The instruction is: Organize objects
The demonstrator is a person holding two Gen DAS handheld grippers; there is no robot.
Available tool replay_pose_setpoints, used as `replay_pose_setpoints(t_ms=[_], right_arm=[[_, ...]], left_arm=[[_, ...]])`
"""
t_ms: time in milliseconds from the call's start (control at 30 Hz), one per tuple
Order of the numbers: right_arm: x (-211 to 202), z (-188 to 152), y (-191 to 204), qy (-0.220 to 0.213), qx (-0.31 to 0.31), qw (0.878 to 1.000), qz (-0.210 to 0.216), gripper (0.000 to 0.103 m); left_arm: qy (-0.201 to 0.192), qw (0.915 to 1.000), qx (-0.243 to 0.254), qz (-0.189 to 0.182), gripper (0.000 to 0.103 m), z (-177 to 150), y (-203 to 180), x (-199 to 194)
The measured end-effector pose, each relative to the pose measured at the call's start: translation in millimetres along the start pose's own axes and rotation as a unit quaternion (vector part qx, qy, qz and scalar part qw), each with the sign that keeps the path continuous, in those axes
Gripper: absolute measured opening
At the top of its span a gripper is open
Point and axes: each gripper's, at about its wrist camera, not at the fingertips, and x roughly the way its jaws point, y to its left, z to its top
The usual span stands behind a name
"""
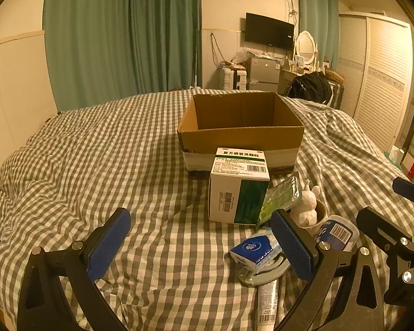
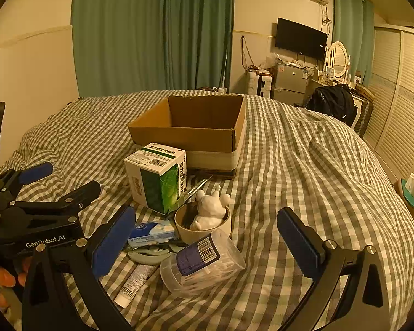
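L claw (image 1: 200,245): jaws wide apart, nothing held; hangs low over the quilt (image 1: 96,151), left of the pile.
R claw (image 2: 205,244): jaws wide apart, nothing held; straddles the near end of the pile, jar between pads.
Jar (image 2: 204,264): clear plastic, lying on its side, cotton swabs inside by the look. Risk: round + slick, could roll off pads or squirt out if pinched off-centre.
Tube (image 2: 135,281): flat on quilt, partly under jar & clipper-like tool (image 2: 151,255). Risk: gets dragged along w/ jar.
Tissue pack (image 2: 151,233): rests on the tool, just beside cup.
Cup (image 2: 204,227): upright, white figurine (image 2: 211,209) loose inside. Risk: soft quilt, cup tips if nudged; figurine falls out.
Med box (image 2: 157,179): upright, behind cup; foil sachet (image 1: 281,198) leans on it. Blocks straight path to carton.
Carton (image 2: 196,127): open, looks empty, beyond med box, touching or nearly. Judged target for items.
Claws: near each other; collision risk if both reach in.
Far: curtains, TV, fridge, wardrobe; no obstacle.
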Motion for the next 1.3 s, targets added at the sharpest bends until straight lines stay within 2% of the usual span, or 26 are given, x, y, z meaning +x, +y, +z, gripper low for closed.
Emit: replay_pose_setpoints(t_ms=[333,533,900,1100,1300], right_arm=[[-10.8,0.5,8.0,-0.005,-0.012,1.000,0.001,0.103],[-11.2,-1.1,10.6,0.006,-0.018,1.000,-0.003,0.103],[37.0,-42.3,26.1,0.118,-0.076,0.990,-0.004,0.103],[67.6,-57.9,27.9,0.179,-0.101,0.978,-0.025,0.103],[98.3,-60.6,27.4,0.208,-0.135,0.967,-0.055,0.103]], left_arm=[[-0.002,1.0000,0.005,-0.003,0.103,-3.1,2.7,-12.0],[0.002,1.0000,0.007,0.002,0.103,-6.4,5.3,-14.6],[0.026,0.9996,0.004,0.002,0.103,-19.7,15.6,-0.8],[0.043,0.9991,0.005,-0.008,0.103,-26.2,17.0,14.4],[0.063,0.9979,0.005,-0.015,0.103,-32.0,18.3,34.8]])
